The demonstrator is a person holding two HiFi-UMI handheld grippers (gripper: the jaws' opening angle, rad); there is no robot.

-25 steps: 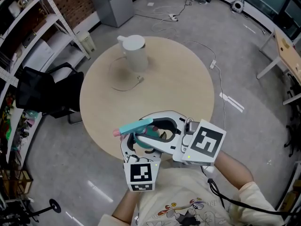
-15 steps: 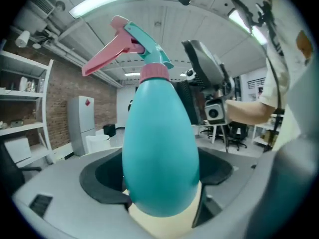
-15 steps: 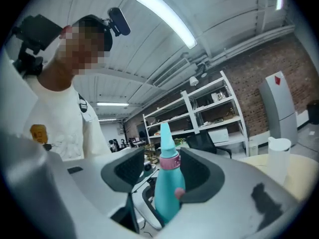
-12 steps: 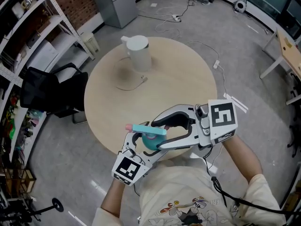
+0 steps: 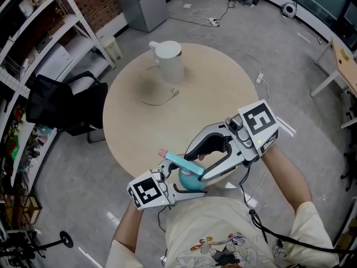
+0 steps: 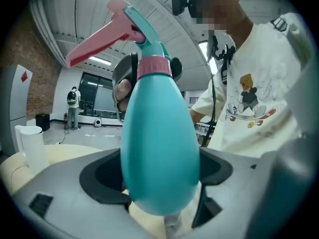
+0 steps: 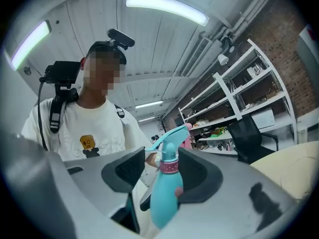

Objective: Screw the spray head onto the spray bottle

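Around the work spot, seen from above

A round beige wooden table (image 5: 212,94) carries a white lidded plastic jug (image 5: 169,61) near its 11 o'clock edge, with a thin white cord (image 5: 174,92) looped beside it. A black chair (image 5: 61,102) sits off the table at 9 o'clock, white metal shelving (image 5: 42,29) beyond it, and a grey cabinet (image 5: 142,1) at 12 o'clock.

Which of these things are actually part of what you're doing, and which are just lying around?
In use: teal plastic spray bottle, its teal-and-pink spray head, left gripper, right gripper.
Not in use: white lidded jug on round beige table, black chair.

shelf items (image 7: 220,132) blurred, too small
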